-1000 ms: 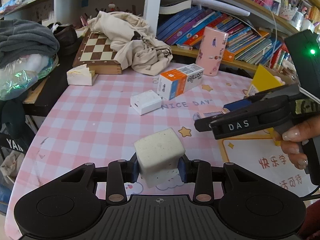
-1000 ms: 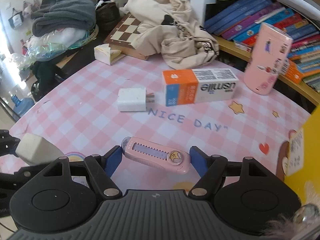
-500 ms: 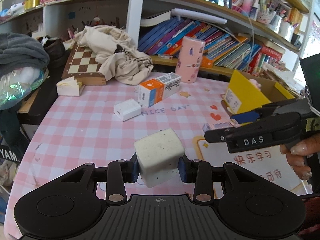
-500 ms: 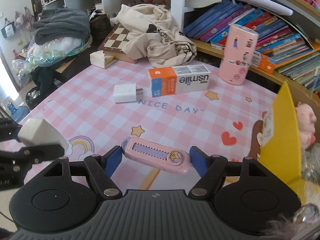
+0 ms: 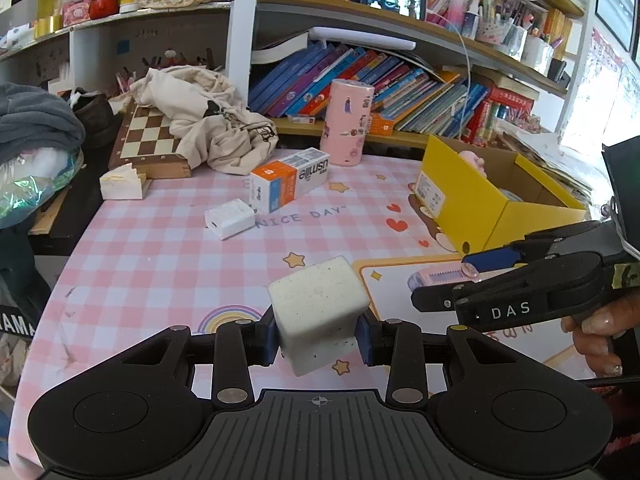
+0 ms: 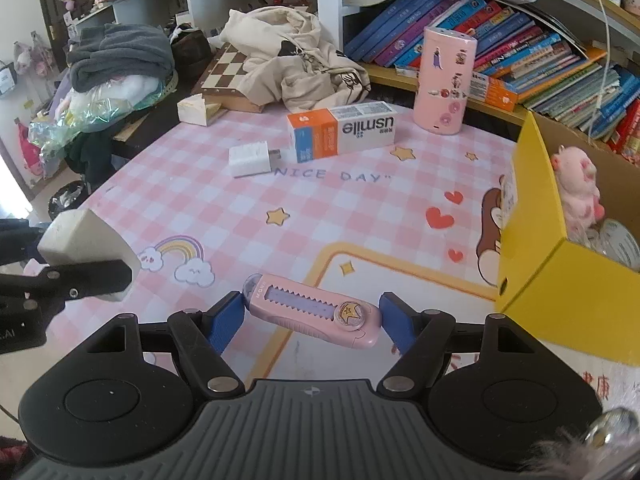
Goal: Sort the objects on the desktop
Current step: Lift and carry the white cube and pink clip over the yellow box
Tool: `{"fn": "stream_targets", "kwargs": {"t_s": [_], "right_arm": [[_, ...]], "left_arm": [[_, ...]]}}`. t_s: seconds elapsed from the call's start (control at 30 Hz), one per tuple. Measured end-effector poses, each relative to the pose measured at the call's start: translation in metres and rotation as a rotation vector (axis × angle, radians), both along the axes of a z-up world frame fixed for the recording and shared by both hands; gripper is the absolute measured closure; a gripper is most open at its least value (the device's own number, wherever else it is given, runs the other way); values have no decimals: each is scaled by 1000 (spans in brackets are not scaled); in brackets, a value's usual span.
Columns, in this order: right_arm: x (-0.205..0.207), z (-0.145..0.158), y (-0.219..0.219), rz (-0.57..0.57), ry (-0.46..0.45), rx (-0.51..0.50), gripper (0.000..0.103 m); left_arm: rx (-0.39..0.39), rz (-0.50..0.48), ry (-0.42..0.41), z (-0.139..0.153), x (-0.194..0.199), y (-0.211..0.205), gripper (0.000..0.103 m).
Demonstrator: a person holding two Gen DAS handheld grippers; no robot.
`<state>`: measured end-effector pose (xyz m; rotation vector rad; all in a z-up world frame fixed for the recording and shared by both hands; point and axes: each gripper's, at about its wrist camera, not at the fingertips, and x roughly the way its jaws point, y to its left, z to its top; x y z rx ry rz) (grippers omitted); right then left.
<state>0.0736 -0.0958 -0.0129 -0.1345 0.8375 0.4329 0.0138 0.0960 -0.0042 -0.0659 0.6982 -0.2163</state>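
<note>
The left gripper [image 5: 319,338] sits at the bottom centre of the left wrist view, its 2 blue pads pinching a speckled white block [image 5: 320,314] from both sides, held clear above the pink checked table mat [image 5: 160,256]. In the right wrist view the same block shows at the left edge of the frame, clamped by a black finger.

The right gripper [image 6: 312,322] pinches a pink utility knife [image 6: 312,312] end to end, a blue pad pressed on each tip, the knife lying across the lower middle of the frame above the mat. From the left wrist view this gripper reaches in from the right edge, a hand [image 5: 600,332] wrapped round its handle.

A yellow cardboard box [image 6: 560,280] stands open at the right side of the frame, with a pink plush toy [image 6: 576,192] inside it. Toward the upper middle of the mat lie an orange and white carton [image 6: 342,130] and, just left of it, a white charger [image 6: 250,158]. A pink cylinder [image 6: 444,84] stands upright to the right of the carton, near the books [image 6: 520,52] on the shelf. In the upper left a beige cloth [image 6: 296,56] is heaped partly over a chessboard [image 6: 228,68].
</note>
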Motion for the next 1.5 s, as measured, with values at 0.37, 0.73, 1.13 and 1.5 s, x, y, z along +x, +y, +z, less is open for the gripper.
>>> {"fn": "stream_targets", "kwargs": {"t_s": [0.37, 0.73, 1.13, 1.5], "right_arm": [[-24, 0, -21, -63, -10, 7, 31], [-43, 0, -51, -150, -5, 6, 31], [-61, 0, -82, -231, 0, 14, 31], [-68, 0, -111, -302, 10, 31, 31]], "left_arm": [[4, -63, -4, 1, -10, -17, 67], [1, -159, -1, 1, -12, -44, 68], [12, -246, -1, 0, -14, -72, 68], [29, -302, 10, 1, -9, -96, 68]]}}
